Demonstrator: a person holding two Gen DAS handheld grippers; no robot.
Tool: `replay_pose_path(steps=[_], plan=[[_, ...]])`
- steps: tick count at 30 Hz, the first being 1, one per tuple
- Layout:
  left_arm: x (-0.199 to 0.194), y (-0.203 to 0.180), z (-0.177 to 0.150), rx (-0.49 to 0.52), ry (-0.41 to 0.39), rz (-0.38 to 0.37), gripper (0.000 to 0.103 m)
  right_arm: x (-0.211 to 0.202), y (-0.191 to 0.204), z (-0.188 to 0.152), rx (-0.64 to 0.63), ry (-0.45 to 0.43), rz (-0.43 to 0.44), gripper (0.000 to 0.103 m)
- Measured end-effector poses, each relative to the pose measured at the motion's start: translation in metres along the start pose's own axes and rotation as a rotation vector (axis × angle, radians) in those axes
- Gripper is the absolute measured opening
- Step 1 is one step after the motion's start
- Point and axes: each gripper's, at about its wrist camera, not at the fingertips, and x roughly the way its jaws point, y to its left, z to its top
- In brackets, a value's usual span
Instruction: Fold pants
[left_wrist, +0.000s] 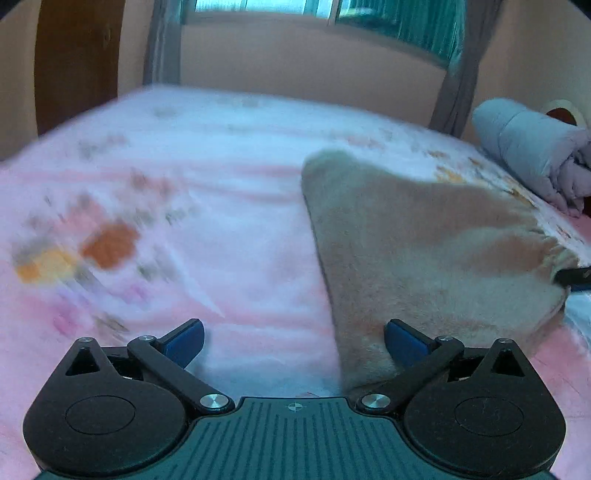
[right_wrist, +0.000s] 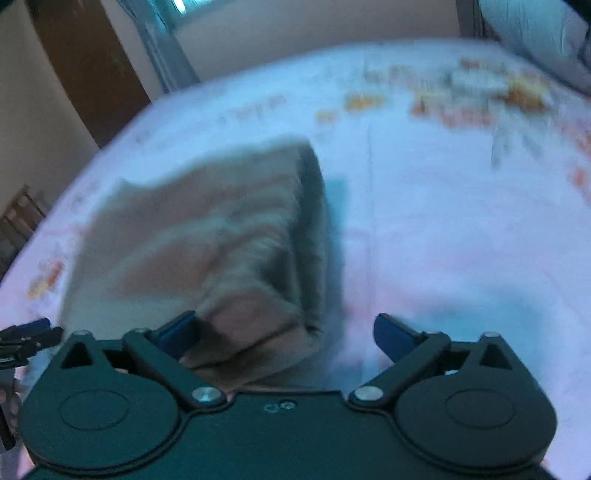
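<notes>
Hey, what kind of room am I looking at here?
Most likely a bedroom: a wide bed with a pink floral sheet, a rolled grey quilt at its far corner, and a curtained window behind.

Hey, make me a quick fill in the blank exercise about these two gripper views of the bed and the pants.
1. The tan pants lie on the pink floral ____.
2. The left gripper has its jaws ____.
3. The right gripper grips ____.
4. The rolled grey quilt lies at the bed's ____ corner in the left wrist view.

Missing words: bedsheet; open; nothing; far right

1 pants (left_wrist: 424, 251) – 2 tongs (left_wrist: 293, 343) – 1 quilt (left_wrist: 532, 155)
</notes>
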Motion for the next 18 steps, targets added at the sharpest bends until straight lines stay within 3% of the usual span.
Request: replay_pose_path(steps=[2,4,7,11,14,18], plan=[[-0.016,0.003,0.001,0.018,-0.055,0.005,0.103,-0.018,0.004,0.002,-0.023,-0.066,-0.017,0.091],[-0.022,0.008,0.009,-0.008,-0.116,-0.028,0.103,-0.036,0.004,0.003,-0.024,-0.129,0.022,0.091],[-0.01,0.008,0.032,-0.021,-0.149,-0.013,0.103,-0.038,0.008,0.017,-0.021,-0.189,0.031,0.091],[0.024,-0.003,0.065,-0.008,-0.168,-0.008,0.103,-0.015,0.01,0.036,-0.022,-0.24,0.026,0.091],[0.052,-0.013,0.085,0.003,-0.167,-0.012,0.103,0.018,0.008,0.057,-0.076,-0.245,-0.051,0.091],[0.107,-0.021,0.098,0.047,-0.087,0.007,0.103,0.06,-0.005,0.077,-0.07,-0.225,-0.071,0.092]])
